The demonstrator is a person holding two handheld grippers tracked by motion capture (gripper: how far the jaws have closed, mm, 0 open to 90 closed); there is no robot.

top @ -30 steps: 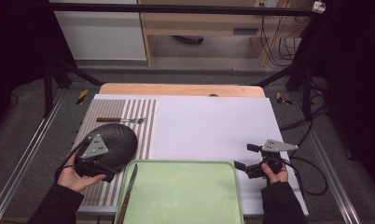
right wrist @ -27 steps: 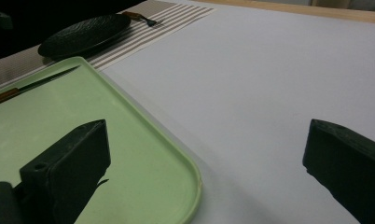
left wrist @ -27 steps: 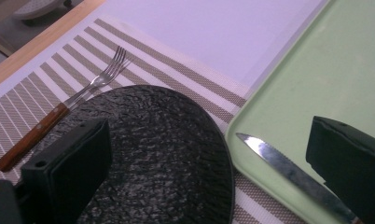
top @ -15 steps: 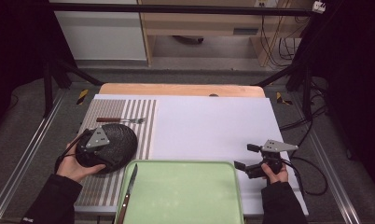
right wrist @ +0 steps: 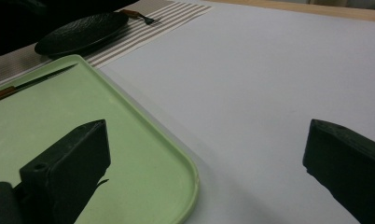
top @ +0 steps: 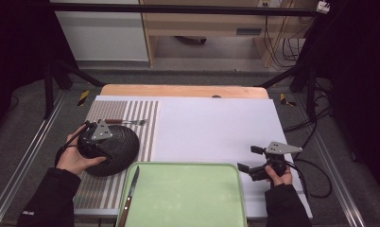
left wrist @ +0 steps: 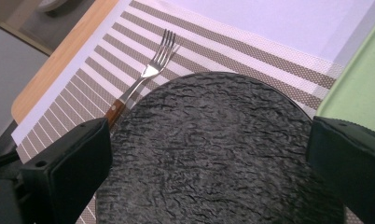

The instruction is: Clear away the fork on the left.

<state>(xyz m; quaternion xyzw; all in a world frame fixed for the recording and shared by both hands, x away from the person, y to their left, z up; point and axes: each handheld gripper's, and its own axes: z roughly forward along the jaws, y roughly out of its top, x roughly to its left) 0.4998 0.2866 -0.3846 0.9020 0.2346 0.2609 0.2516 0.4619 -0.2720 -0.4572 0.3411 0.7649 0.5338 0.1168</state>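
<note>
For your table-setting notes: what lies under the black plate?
The black plate rests on the striped placemat. The fork lies beside it, its handle end reaching the rim. Whatever is beneath the plate's middle is covered.

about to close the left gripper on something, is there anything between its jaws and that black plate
Nothing visible does. In the left gripper view the left gripper has its jaws spread wide over the black plate, with bare plate between them. The fork lies beyond the plate's far edge on the striped placemat, out of the way.

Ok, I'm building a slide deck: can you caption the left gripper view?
Open left tool over a black plate on a striped mat, with a fork beyond the plate.
</note>
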